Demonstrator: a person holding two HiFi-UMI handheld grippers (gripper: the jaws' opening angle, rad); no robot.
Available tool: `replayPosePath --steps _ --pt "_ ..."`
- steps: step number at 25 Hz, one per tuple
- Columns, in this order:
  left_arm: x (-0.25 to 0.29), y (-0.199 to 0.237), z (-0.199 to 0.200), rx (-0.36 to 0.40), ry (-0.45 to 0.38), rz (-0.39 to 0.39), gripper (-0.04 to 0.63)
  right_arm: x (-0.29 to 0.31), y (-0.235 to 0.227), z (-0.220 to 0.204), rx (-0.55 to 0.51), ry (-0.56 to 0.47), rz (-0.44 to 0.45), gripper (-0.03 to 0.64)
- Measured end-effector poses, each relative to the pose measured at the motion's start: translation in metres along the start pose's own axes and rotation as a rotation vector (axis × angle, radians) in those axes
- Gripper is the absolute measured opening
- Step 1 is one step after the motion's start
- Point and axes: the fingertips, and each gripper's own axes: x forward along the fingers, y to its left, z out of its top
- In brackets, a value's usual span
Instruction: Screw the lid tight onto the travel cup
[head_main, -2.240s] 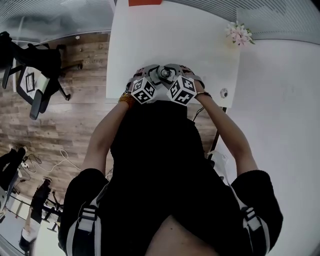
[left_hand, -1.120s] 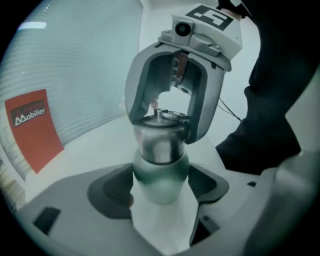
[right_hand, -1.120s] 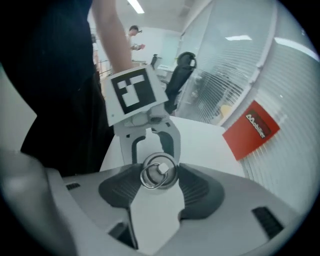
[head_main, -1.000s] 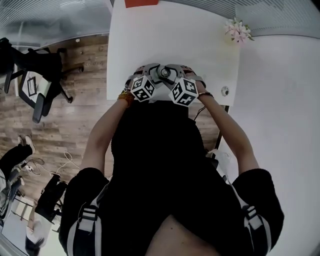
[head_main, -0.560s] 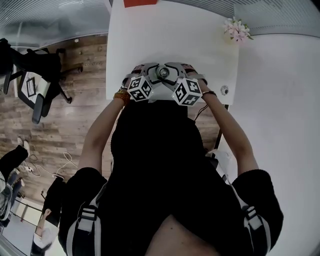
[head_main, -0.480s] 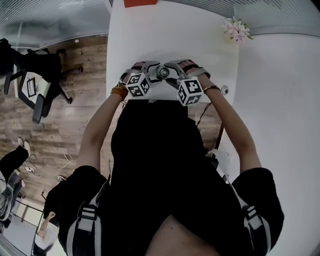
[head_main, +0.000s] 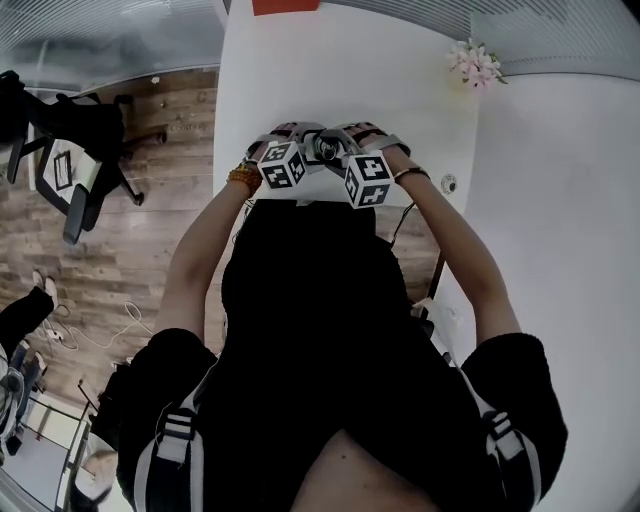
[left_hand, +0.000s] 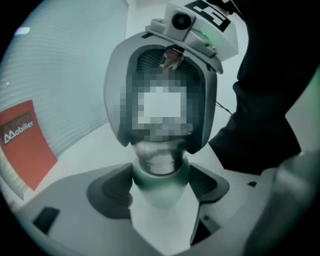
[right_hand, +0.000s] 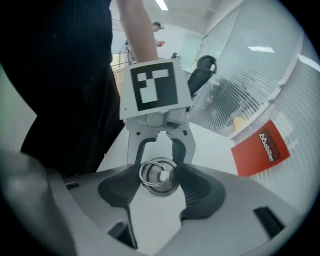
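Left tongs: clamped on the body of the travel cup, both pads against the smooth metal wall.

Right tongs: jaws closing, with the lid between them. The pads look to be meeting its rim on both sides. The lid's ring lies flat on top.

Cup position: between the two tongs, over the near edge of the table, close to the operator's body. I cannot tell whether its base rests on anything.

Risks as I judge them:
- If I twist before the right jaws have finished closing, the pads will skate round the lid rim and no torque goes into the thread.
- The cup wall is slick and rounded, so under a hard turn the cup may rotate inside the left tongs along with the lid. The lid would then feel tight while it is loose.
- No view shows the seam between lid and cup. If the lid sits tilted, turning it would cross-thread or jam it.
- The ring could flip up and catch a pad.
- The cup is at the table's edge, so any slip probably sends it to the floor.
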Motion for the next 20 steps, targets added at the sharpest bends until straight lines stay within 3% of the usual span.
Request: replayPosePath --steps 9,13,15,16,18,20 --pt "-0.001 0.003 -0.004 -0.186 -0.022 0.25 0.359 0.005 -0.012 0.008 0.356 -0.047 -0.187 0.248" --pt "-0.009 -0.001 -0.011 -0.205 -0.055 0.214 0.36 -0.01 -0.013 0.009 0.393 -0.119 -0.247 0.307" --pt "-0.032 -0.003 -0.014 -0.201 -0.101 0.196 0.36 -0.034 -0.013 0.009 0.403 -0.177 -0.3 0.305" --pt "-0.047 -0.003 -0.014 -0.208 -0.131 0.194 0.36 -0.049 -0.015 0.009 0.425 -0.221 -0.339 0.283" --pt "-0.08 0.001 -0.005 -0.265 -0.213 0.2 0.359 -0.08 -0.023 0.009 0.514 -0.31 -0.433 0.176" --pt "-0.111 0.014 0.015 -0.387 -0.338 0.226 0.351 -0.098 -0.037 0.005 0.654 -0.381 -0.516 0.101"
